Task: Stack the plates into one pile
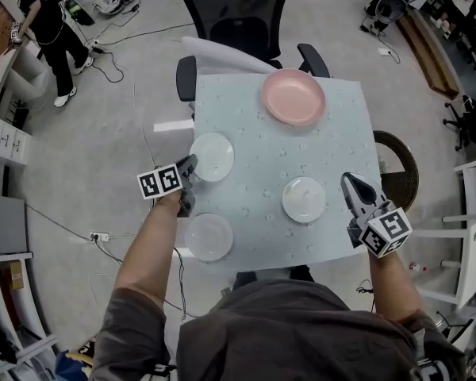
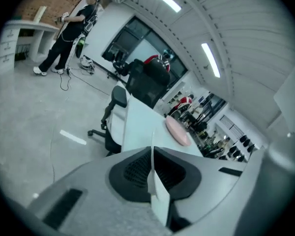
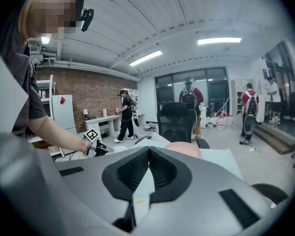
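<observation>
Four plates spread out on the desk (image 1: 262,173) and nothing stacked yet. The big pink plate (image 1: 293,96) sits at the far edge, a little right of the middle, just in front of the black office chair (image 1: 234,10). Three smaller ones lie nearer in, all well apart from each other: the left-edge white plate (image 1: 212,156) halfway along the left side, the near-left white plate (image 1: 209,236) down by the near-left corner, and the right white plate (image 1: 304,199) toward the near-right corner. Over to the left claw (image 1: 192,163) — it comes in across the desk's left edge with its tip right at the left rim of the left-edge white plate. Whether it actually touches that rim can't be told from above. Its own camera shows the two jaws brought together tip to tip, with no plate clamped between them and the pink plate ahead across the desk. Now the right claw (image 1: 351,182) — it hangs just off the desk's right edge, close to the near-right corner, nose pointing toward the far side. The right white plate lies just to its left, clear of it. Its jaws are closed as well, holding nothing.
</observation>
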Demonstrator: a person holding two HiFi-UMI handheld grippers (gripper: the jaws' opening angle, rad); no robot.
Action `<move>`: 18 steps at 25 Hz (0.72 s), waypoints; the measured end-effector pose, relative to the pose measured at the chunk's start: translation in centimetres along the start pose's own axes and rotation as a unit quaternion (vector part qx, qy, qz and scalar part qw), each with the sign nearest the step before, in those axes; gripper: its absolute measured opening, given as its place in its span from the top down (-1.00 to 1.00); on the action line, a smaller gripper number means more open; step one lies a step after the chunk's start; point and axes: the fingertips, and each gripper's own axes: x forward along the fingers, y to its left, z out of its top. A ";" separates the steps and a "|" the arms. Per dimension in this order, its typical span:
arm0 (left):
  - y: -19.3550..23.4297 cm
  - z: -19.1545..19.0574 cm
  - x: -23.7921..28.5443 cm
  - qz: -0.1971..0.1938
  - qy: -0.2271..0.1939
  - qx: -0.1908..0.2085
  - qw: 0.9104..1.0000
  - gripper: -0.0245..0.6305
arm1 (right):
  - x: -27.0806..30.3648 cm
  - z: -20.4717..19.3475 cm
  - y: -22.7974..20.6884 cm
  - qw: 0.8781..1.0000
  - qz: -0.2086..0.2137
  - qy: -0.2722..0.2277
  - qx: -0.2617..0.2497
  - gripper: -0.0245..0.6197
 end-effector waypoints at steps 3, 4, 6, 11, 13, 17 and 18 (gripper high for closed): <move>-3.2 1.0 -1.0 -0.027 -0.020 -0.009 0.999 0.88 | -0.1 0.8 -1.1 1.000 0.008 -0.015 -0.003 0.94; -4.4 1.2 -1.3 -0.034 -0.023 -0.010 0.999 0.88 | -0.2 1.1 -1.5 1.000 0.012 -0.019 -0.003 0.94; -7.1 1.4 -1.7 -0.050 -0.028 -0.014 0.998 0.88 | -0.5 1.7 -2.4 0.999 0.020 -0.028 -0.004 0.94; -15.2 -0.8 -1.3 -0.095 -0.015 -0.016 0.995 0.88 | -1.9 2.7 -4.9 0.998 0.034 -0.044 -0.006 0.94; -18.3 -2.5 -0.4 -0.111 -0.003 -0.016 0.994 0.88 | -2.6 2.7 -6.1 0.998 0.038 -0.049 -0.005 0.94; -23.3 -6.8 1.9 -0.126 0.030 -0.012 0.991 0.88 | -4.4 2.6 -8.5 0.998 0.043 -0.056 -0.002 0.94; -24.1 -7.9 2.4 -0.126 0.038 -0.012 0.991 0.88 | -4.8 2.5 -9.0 0.997 0.045 -0.057 -0.001 0.94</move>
